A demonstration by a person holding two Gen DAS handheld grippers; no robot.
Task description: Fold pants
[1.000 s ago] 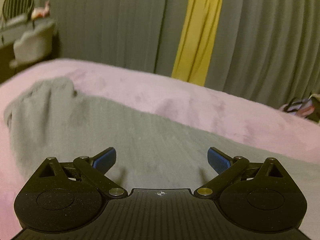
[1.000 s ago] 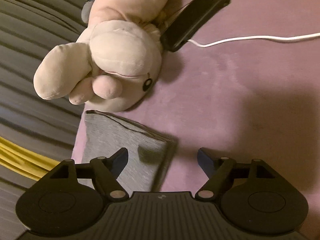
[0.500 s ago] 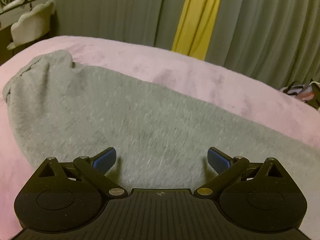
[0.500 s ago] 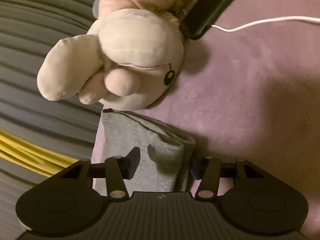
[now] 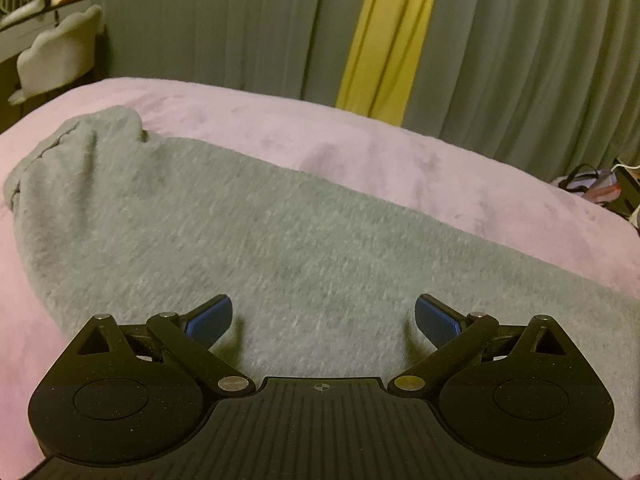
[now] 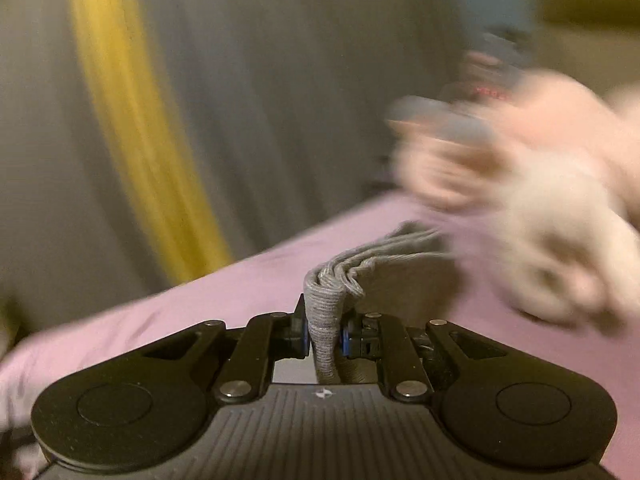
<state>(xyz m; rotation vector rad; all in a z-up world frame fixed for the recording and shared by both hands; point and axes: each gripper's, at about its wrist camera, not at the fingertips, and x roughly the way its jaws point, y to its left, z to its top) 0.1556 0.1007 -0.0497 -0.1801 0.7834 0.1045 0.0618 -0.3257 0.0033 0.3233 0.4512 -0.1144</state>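
— Where are the pants?
— I see the grey pants spread across the pink bed. My left gripper hovers over them, spread wide, empty.
— And your right?
— My right gripper is clamped on their ribbed cuff, beside the blurred plush toy.

The pants lie spread across the bed, running from its far left toward the near right. The left gripper sits over them, a finger to either side. Curtains hang behind the bed; a chair stands at far left. The right gripper has the pants' edge between its fingers, a plush toy to the right behind it.
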